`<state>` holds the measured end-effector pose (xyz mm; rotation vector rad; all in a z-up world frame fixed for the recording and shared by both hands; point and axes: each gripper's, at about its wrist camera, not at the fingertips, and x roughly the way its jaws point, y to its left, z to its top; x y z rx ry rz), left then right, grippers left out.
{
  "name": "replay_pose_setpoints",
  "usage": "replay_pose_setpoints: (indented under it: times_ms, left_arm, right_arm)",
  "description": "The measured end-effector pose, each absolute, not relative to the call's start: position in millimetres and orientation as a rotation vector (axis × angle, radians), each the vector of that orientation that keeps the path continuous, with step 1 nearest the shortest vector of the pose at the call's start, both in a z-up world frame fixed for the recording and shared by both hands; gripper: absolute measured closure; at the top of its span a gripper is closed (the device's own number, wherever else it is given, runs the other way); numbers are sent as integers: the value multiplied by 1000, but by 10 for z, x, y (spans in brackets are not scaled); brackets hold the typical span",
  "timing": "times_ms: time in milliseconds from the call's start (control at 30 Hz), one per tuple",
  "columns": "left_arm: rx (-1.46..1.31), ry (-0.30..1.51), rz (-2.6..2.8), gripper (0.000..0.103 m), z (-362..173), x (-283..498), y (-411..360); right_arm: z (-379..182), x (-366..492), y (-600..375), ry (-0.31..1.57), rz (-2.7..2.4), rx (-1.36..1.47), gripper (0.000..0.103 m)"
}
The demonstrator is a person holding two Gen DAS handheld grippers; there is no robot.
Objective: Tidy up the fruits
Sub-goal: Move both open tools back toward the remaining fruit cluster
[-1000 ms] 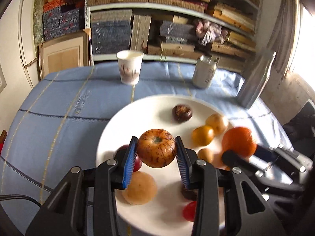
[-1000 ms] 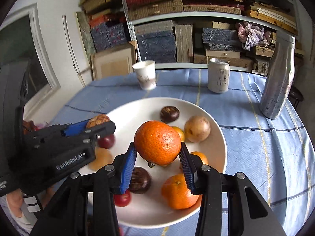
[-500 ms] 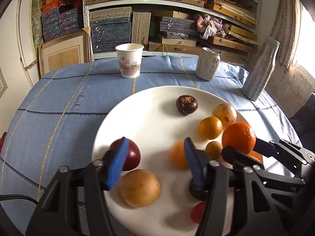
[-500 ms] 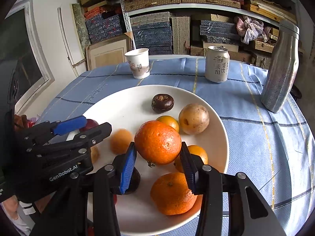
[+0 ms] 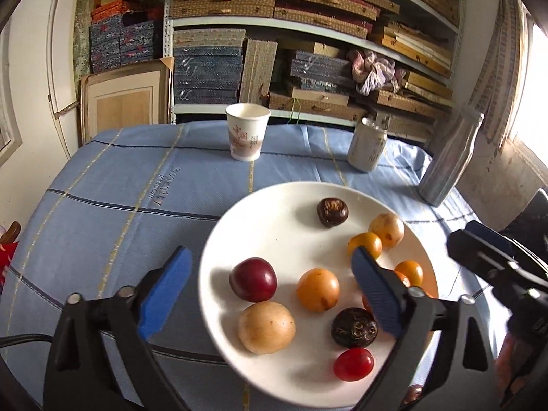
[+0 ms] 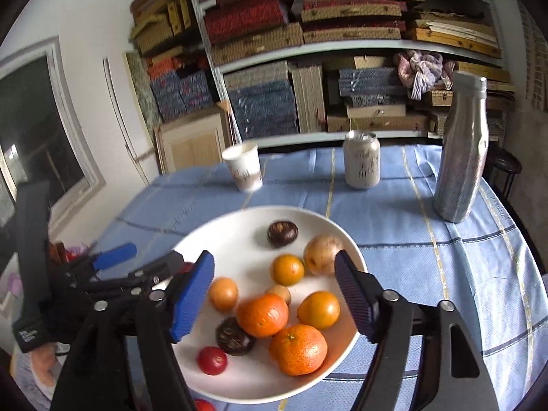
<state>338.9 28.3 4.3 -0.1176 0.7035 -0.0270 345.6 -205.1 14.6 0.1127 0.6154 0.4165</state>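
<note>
A white plate (image 5: 274,212) on the blue tablecloth holds several fruits. My left gripper (image 5: 270,253) hangs over its near left side, jaws opening wide, nothing held. Below it lie the streaked orange apple (image 5: 318,288), a dark red plum (image 5: 252,279) and a tan round fruit (image 5: 266,327). My right gripper (image 6: 274,257) is also opening above the plate (image 6: 246,226), empty. The orange (image 6: 262,314) lies beneath it beside a bigger orange (image 6: 297,348). The left gripper (image 6: 144,263) shows at the left of the right wrist view.
A paper cup (image 5: 247,132), a drink can (image 5: 368,145) and a tall silver bottle (image 5: 452,157) stand behind the plate. Stacked shelves fill the back wall. A dark wrinkled fruit (image 5: 354,327) and a red cherry tomato (image 5: 353,363) lie near the plate's front.
The left gripper let go of the apple and the right one let go of the orange; both fruits now lie on the plate. Both grippers opened wide and drew up and back.
</note>
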Motion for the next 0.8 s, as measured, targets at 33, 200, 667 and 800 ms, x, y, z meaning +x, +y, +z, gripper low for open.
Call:
replay_pose_setpoints:
  times_ms: [33, 200, 667, 800]
  left_arm:
    - [-123, 700, -28, 8, 63, 3369, 298]
    - [-130, 681, -15, 7, 178, 3218, 350]
    - [-114, 661, -5, 4, 223, 2426, 416]
    - [-81, 709, 4, 4, -22, 2085, 487]
  right_arm:
    - [175, 3439, -2056, 612, 425, 121, 26]
    - [315, 3307, -1984, 599, 473, 121, 25]
    - [423, 2490, -2066, 566, 487, 114, 8]
    - [44, 2319, -2181, 637, 465, 109, 7]
